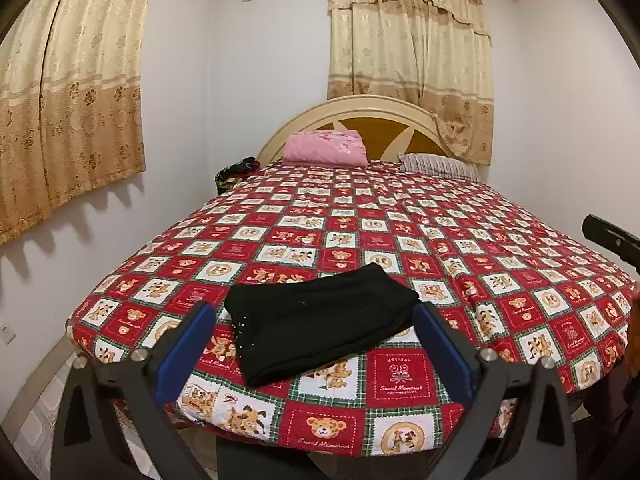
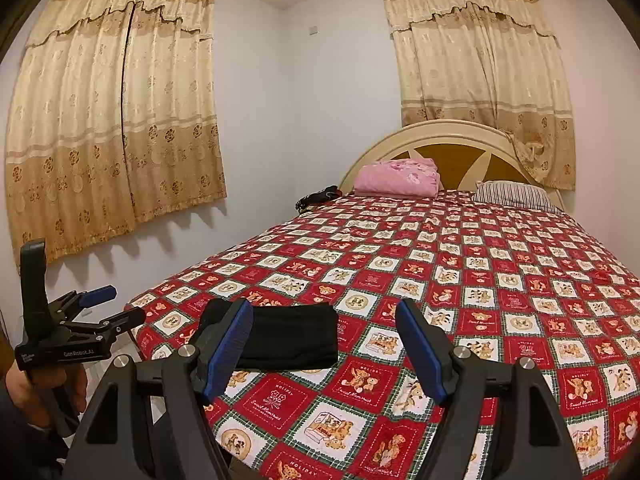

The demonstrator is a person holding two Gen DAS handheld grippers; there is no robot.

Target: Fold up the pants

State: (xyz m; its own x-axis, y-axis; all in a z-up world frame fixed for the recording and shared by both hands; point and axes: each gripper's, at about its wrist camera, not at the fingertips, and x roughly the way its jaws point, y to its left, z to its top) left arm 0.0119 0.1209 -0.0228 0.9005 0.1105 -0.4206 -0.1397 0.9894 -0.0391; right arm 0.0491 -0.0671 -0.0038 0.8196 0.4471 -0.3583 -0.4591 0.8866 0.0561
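While both grippers hang apart and empty, the folded black pants lie near the foot of the bear-print bedspread.

Left gripper spread wide, right gripper parted; neither touches cloth. Risk: a stray finger could drag the stack open. Pink folded blanket and striped pillow sit well apart; nothing obstructs.
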